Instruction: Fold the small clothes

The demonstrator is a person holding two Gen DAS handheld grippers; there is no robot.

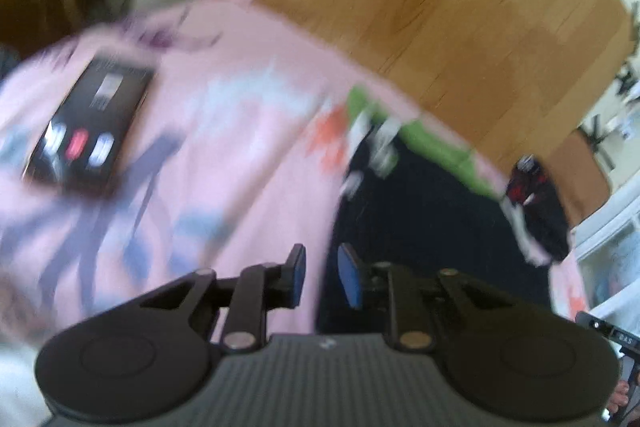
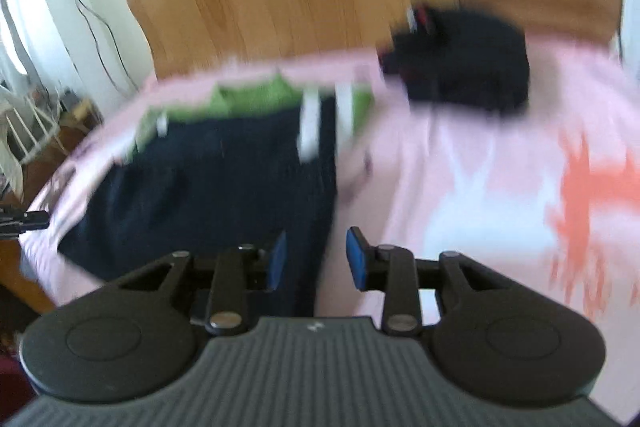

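While both views are blurred, the navy garment (image 2: 200, 183) is seen beyond the narrowly parted, empty left tongs (image 1: 322, 277) and right tongs (image 2: 316, 259).

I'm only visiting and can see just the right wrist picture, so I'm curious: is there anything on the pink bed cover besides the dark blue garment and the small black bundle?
Observer: Yes. The left wrist view shows a flat black box lying on the pink cover, off to the left of the dark blue garment.
Operator: Is the other gripper holding any clothes?
Observer: No. The left gripper has its jaws slightly apart with nothing between them.
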